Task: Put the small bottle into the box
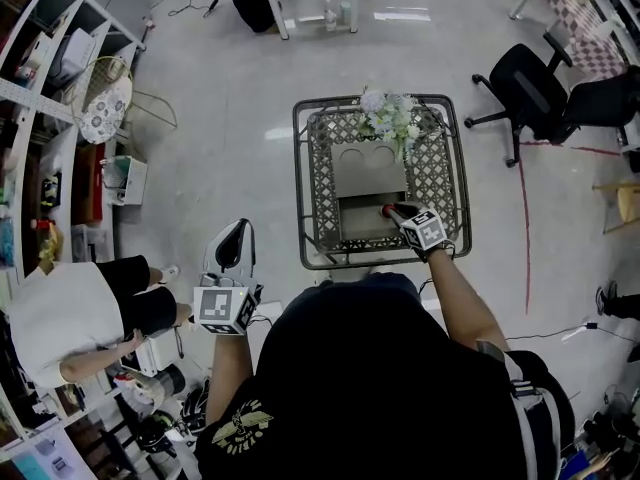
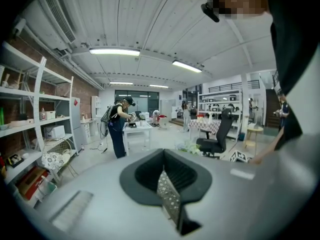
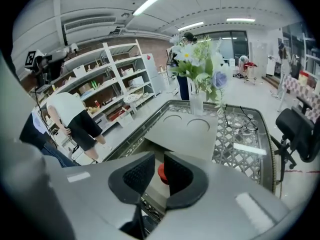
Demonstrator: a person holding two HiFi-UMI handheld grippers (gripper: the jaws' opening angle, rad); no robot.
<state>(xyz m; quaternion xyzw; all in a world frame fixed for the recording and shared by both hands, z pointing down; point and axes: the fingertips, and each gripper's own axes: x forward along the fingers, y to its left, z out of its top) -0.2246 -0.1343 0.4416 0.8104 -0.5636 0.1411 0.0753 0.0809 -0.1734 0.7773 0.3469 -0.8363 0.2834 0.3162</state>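
While the left gripper [image 2: 163, 156] idles, fingers closed empty, the right gripper [image 3: 158, 156] has its fingers pinching the small bottle [image 3: 162, 174] at the box [image 1: 365, 218]. Placing seems underway, and the next move would be to lower it inside and release.

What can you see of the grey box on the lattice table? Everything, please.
The grey box looks like matte cardboard, rectangular and open on top. A flat flap with two round cut-outs lies folded out toward the vase of flowers at its far end. It sits squarely mid-top on the dark lattice table. In its open part the small bottle shows only its red cap, between the jaws of the right gripper; whether they press it is unclear.
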